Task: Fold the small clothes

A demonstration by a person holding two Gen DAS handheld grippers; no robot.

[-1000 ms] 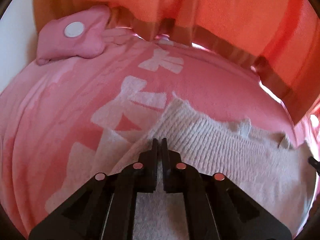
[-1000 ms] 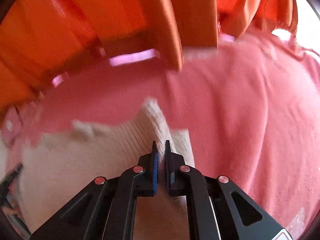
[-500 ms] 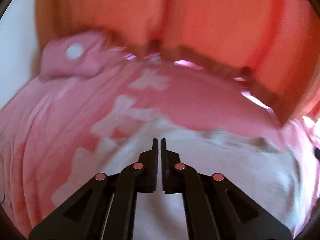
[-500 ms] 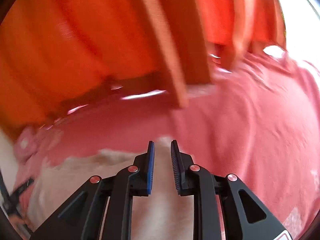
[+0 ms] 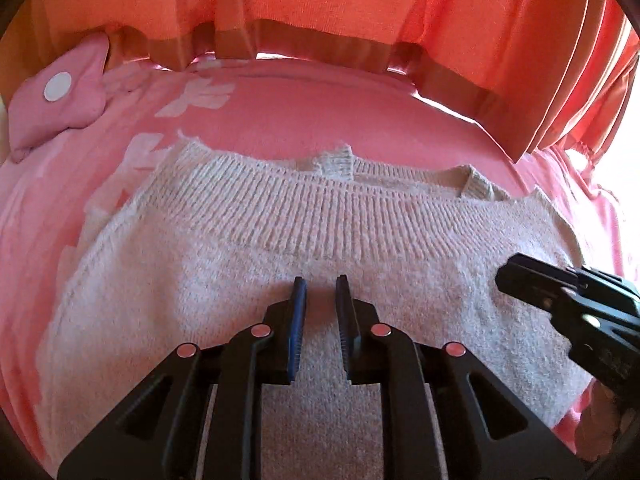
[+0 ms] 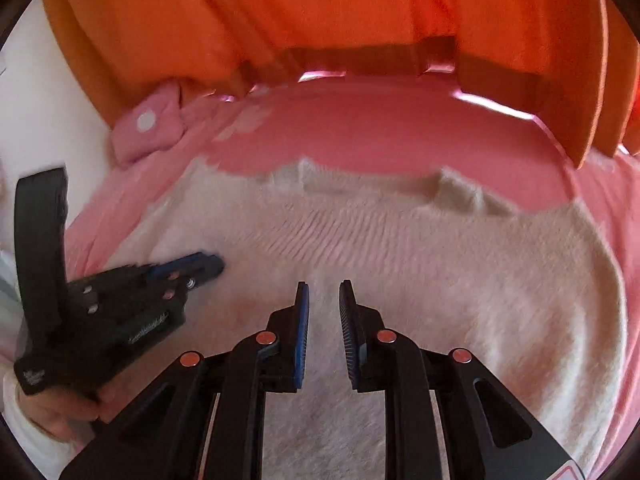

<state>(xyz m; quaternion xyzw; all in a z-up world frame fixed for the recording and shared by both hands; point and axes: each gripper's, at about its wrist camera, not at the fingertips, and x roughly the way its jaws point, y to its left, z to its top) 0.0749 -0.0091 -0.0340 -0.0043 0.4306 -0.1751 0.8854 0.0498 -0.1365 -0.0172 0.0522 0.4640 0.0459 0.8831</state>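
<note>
A cream knitted sweater (image 5: pixel 280 264) lies folded on the pink bedspread (image 5: pixel 320 112), its ribbed hem band across the far side. It also shows in the right wrist view (image 6: pixel 440 280). My left gripper (image 5: pixel 321 282) is open and empty, just above the sweater's middle. My right gripper (image 6: pixel 324 286) is open and empty above the sweater too. The right gripper shows at the right edge of the left wrist view (image 5: pixel 568 300). The left gripper shows at the left of the right wrist view (image 6: pixel 120 300).
A pink cushion (image 5: pixel 60 96) with a white dot lies at the bed's far left. An orange curtain (image 5: pixel 320 8) hangs behind the bed. A white wall (image 6: pixel 44 100) is at the left.
Both grippers were shut on the sweater's edge. They have let go, opened and pulled back. The sweater now lies flat with its hem folded over.
</note>
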